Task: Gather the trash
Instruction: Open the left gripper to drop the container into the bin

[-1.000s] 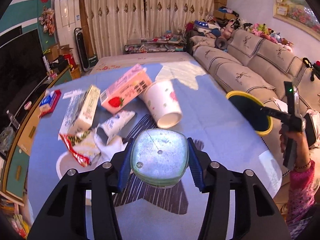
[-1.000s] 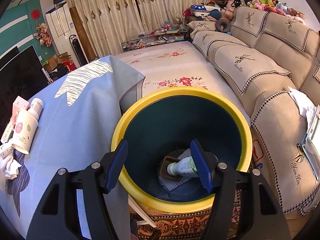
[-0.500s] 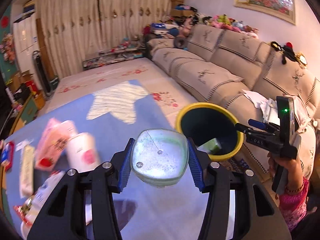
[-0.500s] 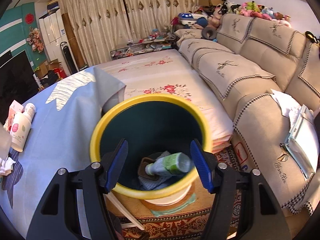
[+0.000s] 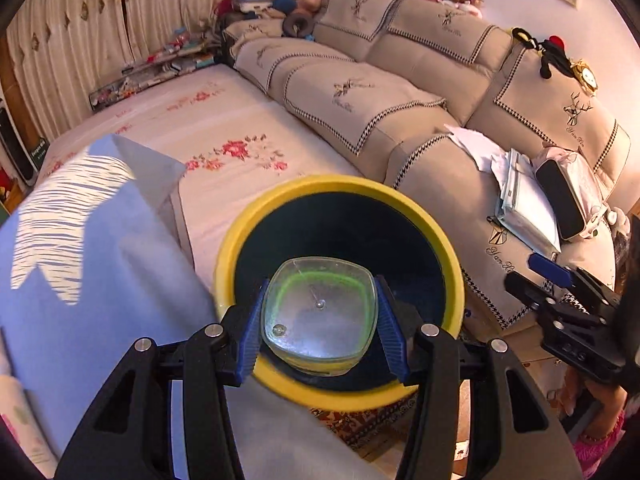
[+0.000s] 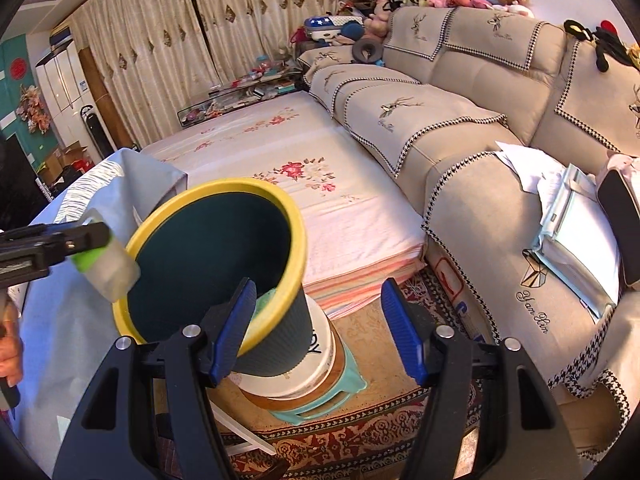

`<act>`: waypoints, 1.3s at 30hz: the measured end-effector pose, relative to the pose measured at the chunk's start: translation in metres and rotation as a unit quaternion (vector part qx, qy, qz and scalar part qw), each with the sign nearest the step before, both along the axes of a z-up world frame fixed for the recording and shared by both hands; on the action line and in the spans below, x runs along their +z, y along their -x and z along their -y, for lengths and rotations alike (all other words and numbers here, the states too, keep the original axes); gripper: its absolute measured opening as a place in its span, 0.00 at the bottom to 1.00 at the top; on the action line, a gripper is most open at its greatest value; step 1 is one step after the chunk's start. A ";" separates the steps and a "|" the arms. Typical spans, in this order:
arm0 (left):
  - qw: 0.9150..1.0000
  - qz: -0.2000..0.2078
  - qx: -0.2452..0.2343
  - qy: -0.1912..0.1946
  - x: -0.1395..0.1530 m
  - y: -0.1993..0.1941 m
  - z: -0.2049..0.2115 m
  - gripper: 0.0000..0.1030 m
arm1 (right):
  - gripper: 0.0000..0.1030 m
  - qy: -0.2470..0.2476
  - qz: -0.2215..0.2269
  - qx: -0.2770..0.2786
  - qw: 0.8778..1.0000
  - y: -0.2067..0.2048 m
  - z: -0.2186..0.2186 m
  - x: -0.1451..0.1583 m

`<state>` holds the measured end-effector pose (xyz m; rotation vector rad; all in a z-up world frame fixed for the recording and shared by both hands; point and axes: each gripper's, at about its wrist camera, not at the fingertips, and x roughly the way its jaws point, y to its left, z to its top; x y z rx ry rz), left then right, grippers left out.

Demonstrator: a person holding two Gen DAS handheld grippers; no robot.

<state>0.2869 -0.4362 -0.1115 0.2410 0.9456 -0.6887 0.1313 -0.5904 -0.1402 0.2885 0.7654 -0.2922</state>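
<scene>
Clear, thin plastic is what I am carrying: a small empty container (image 5: 319, 312) with a green lid, pinched by its side walls in my left gripper (image 5: 319, 320), its bottom facing the camera and poised over the mouth of the yellow-rimmed bin (image 5: 436, 232). I judge it very light and rather slick, stiff enough at the walls yet likely to flex or pop out if squeezed hard, so the flat sides near the lid are the place to hold. My right gripper (image 6: 318, 330) stands wide open and empty, at 3 o'clock of the bin. Only the right view shows the green lid band, the bin's dark ribbed wall and the stacked stools (image 6: 320, 384) beneath it; the left view alone looks down into the bin.
</scene>
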 end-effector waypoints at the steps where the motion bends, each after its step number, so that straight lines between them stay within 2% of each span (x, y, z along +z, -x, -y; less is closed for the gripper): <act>1: 1.000 -0.001 0.000 -0.009 -0.007 -0.004 0.007 0.49 | 0.60 -0.002 -0.001 -0.002 1.000 0.001 0.002 -0.001; 7: 0.999 -0.019 -0.004 -0.034 -0.036 -0.013 0.028 0.50 | 0.60 -0.010 -0.007 -0.001 1.000 -0.001 0.004 -0.007; 8: 0.999 -0.018 -0.002 -0.035 -0.037 -0.013 0.029 0.53 | 0.60 -0.011 -0.007 0.000 1.000 -0.001 0.004 -0.008; 9: 0.999 -0.016 0.002 -0.036 -0.037 -0.013 0.028 0.61 | 0.60 -0.011 -0.008 0.000 1.000 -0.001 0.003 -0.008; 10: 0.999 -0.013 0.007 -0.034 -0.035 -0.013 0.027 0.65 | 0.60 -0.011 -0.008 0.001 1.000 -0.001 0.002 -0.008; 11: 0.999 -0.011 0.010 -0.033 -0.033 -0.012 0.024 0.65 | 0.60 -0.011 -0.009 0.002 1.000 -0.001 0.002 -0.009; 18: 0.999 0.031 0.040 0.001 0.013 0.011 -0.022 0.74 | 0.61 -0.008 -0.007 0.008 1.000 0.000 -0.008 -0.004; 24: 0.990 0.095 0.094 0.038 0.063 0.062 -0.110 0.88 | 0.61 0.000 -0.008 0.032 0.999 -0.007 -0.034 0.003; 30: 0.975 0.143 0.166 0.037 0.090 0.121 -0.213 0.93 | 0.65 0.018 0.000 0.089 0.996 -0.023 -0.088 0.017; 36: 0.943 0.198 0.267 0.012 0.110 0.170 -0.313 0.95 | 0.66 0.033 0.015 0.164 0.986 -0.041 -0.165 0.041; 39: 0.928 0.208 0.309 0.013 0.114 0.184 -0.357 0.95 | 0.67 0.031 0.031 0.208 0.977 -0.048 -0.214 0.057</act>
